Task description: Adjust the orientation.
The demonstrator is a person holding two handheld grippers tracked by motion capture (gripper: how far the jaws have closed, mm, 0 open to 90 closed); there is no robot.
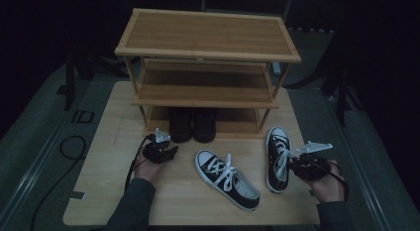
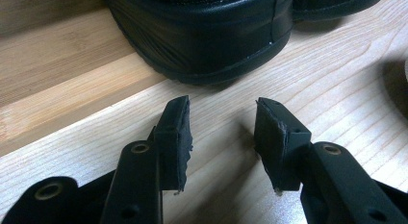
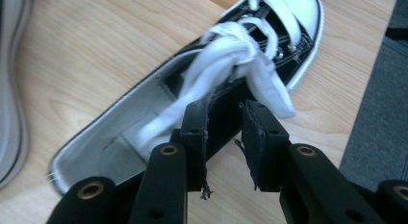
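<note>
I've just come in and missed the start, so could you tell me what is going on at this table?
A person with a gripper in each hand is working on shoes by a wooden shoe rack. The right gripper sits at the side wall of the right sneaker, jaws slightly apart astride its edge, not clearly clamped. The left gripper hangs open in front of the black boots on the bottom shelf. A second sneaker lies untouched mid-table.

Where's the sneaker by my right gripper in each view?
High view: sneaker right of centre, toe toward the rack, beside the right gripper.
Right gripper view: sneaker in the middle, white laces above the jaws.
Left gripper view: faces a black boot instead.
Shared landmark: the light wooden tabletop.
</note>
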